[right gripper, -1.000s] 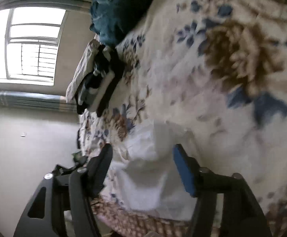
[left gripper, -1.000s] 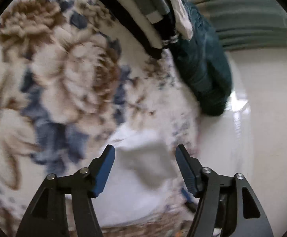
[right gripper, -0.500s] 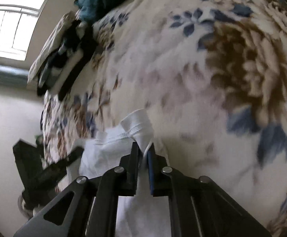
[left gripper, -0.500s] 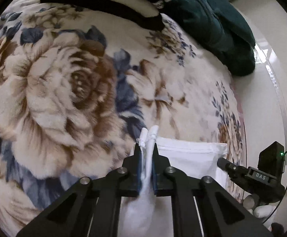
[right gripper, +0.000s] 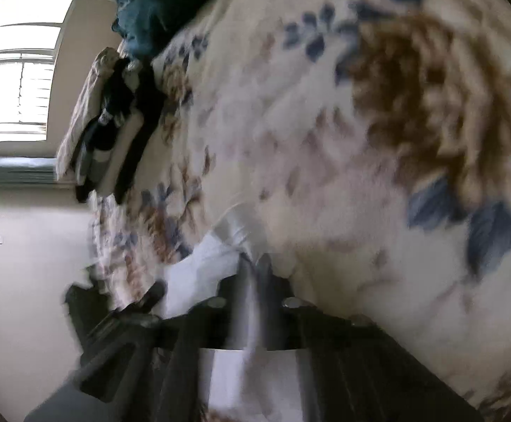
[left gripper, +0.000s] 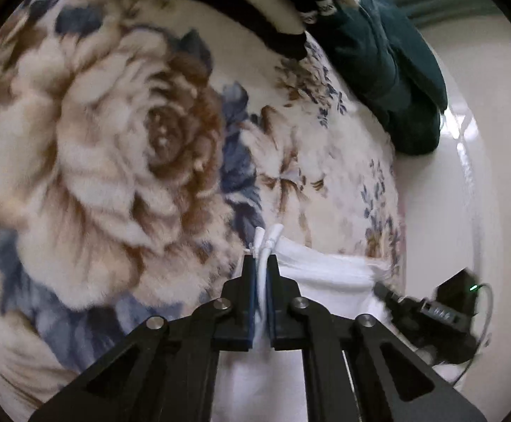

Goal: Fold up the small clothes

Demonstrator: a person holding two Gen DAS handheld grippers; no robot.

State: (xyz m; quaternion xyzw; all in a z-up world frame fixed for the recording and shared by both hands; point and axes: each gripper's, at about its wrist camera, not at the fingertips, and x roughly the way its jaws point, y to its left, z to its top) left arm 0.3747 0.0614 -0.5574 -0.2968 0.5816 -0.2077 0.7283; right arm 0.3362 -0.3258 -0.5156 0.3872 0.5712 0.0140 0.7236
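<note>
A small white garment (left gripper: 322, 270) lies on a floral blanket (left gripper: 114, 161). My left gripper (left gripper: 260, 263) is shut on one corner of it; a bit of white hem sticks out past the tips. My right gripper (right gripper: 253, 263) is shut on another corner of the same white garment (right gripper: 202, 263); this view is blurred by motion. The right gripper also shows at the right of the left wrist view (left gripper: 428, 311), at the garment's far corner. The left gripper shows blurred at the lower left of the right wrist view (right gripper: 114, 309).
A stack of folded clothes (left gripper: 255, 10) in black, white and grey lies at the far end of the blanket, also in the right wrist view (right gripper: 111, 130). A dark teal bundle (left gripper: 385, 66) lies beside it. The bed edge and pale floor (left gripper: 466, 193) are to the right.
One second ago both grippers were open over the white garment. Each has since shut on a corner of it. Since half a second ago both views have shifted and blurred.
</note>
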